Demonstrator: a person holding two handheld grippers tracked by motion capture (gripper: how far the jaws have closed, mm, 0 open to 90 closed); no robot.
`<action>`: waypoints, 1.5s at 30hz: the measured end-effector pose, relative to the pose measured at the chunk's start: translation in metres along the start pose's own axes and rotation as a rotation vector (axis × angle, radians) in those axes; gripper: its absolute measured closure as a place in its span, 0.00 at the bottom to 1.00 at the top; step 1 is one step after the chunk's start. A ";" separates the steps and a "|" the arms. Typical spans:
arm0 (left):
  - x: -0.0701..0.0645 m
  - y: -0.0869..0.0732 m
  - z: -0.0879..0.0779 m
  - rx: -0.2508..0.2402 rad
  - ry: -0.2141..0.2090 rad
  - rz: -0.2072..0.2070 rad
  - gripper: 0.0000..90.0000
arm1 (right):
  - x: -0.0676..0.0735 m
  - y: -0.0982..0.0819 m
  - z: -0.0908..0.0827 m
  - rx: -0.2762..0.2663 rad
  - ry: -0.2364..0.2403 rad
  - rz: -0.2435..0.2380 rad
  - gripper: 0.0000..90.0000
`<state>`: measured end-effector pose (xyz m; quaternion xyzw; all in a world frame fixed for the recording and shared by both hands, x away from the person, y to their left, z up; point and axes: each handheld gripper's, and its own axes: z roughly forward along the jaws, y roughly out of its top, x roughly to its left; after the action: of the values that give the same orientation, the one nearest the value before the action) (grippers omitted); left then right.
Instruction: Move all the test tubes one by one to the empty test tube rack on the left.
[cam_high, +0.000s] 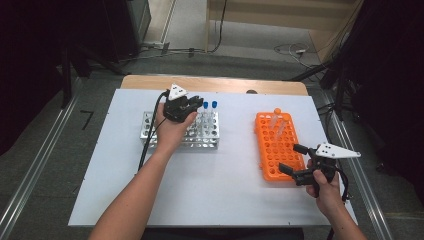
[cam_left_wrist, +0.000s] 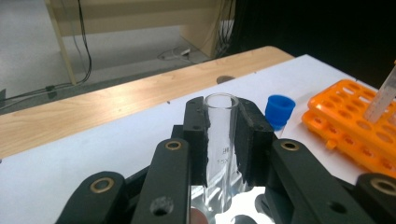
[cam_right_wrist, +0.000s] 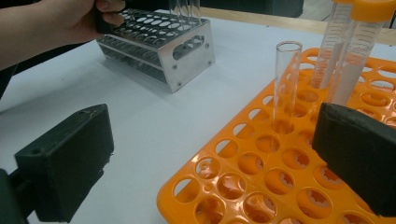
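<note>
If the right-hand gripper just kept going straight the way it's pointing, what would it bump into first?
Probably the orange rack: the open right gripper already has one jaw over its near holes. Just beyond stands a clear uncapped tube, though depth is hard to judge.

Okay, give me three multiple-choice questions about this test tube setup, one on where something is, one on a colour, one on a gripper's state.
1. Where does the orange rack lie on the white table?
A. toward the person's right
B. toward the person's left
C. on top of the metal rack

2. What colour are the caps on the capped tubes in the metal rack?
A. red
B. blue
C. green

3. What is the left gripper doing?
A. hanging open above bare table
B. shut on an orange cap
C. shut on a clear glass tube

Answers: 1 A, the high view shows it by the right gripper. 2 B, blue tops show behind the hand. 3 C, the clear glass tube sits squeezed between its pads.
</note>
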<state>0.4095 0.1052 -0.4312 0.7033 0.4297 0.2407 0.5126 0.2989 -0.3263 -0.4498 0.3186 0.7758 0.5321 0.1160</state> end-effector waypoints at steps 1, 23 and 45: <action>0.000 0.000 0.000 0.008 -0.001 0.001 0.85 | 0.000 0.000 0.000 0.001 0.000 0.001 0.00; -0.013 0.003 -0.028 0.043 -0.092 -0.040 0.23 | 0.000 0.004 0.006 0.025 -0.025 0.021 0.00; -0.029 -0.028 -0.108 -0.023 -0.124 -0.062 0.00 | -0.023 0.036 0.028 0.083 -0.180 0.072 0.25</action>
<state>0.3006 0.1394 -0.4150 0.6973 0.4158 0.1857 0.5536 0.3448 -0.3115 -0.4324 0.3973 0.7716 0.4728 0.1525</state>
